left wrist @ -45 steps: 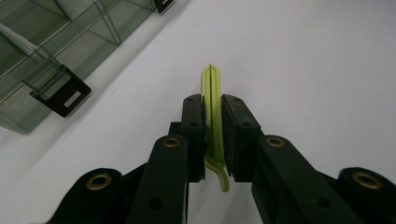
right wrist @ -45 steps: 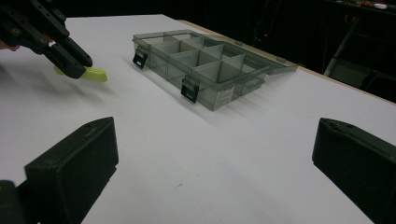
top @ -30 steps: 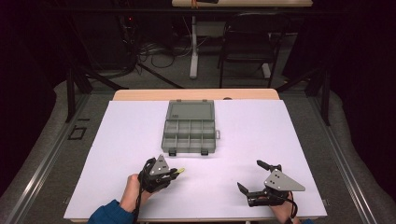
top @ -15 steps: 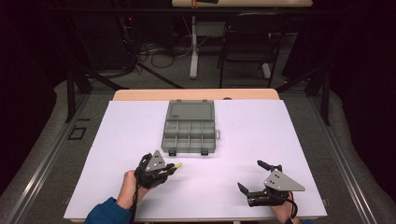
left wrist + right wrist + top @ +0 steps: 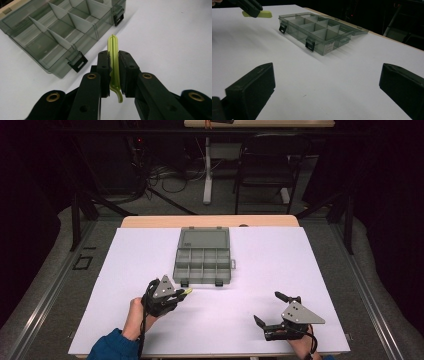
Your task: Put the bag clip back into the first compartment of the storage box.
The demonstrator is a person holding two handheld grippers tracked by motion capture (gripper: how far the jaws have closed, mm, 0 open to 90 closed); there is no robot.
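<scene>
On the white table, your left gripper pinches a thin yellow-green strip just short of the open organizer box. Clamped edge-on, it could twist or slip out. Your right gripper, nearer you than the box, gapes wide, empty.

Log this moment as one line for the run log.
left claw: shut on green strip | right claw: open, idle | box: lid open | table

Left claw hides the yellow-green strip's middle.
</scene>
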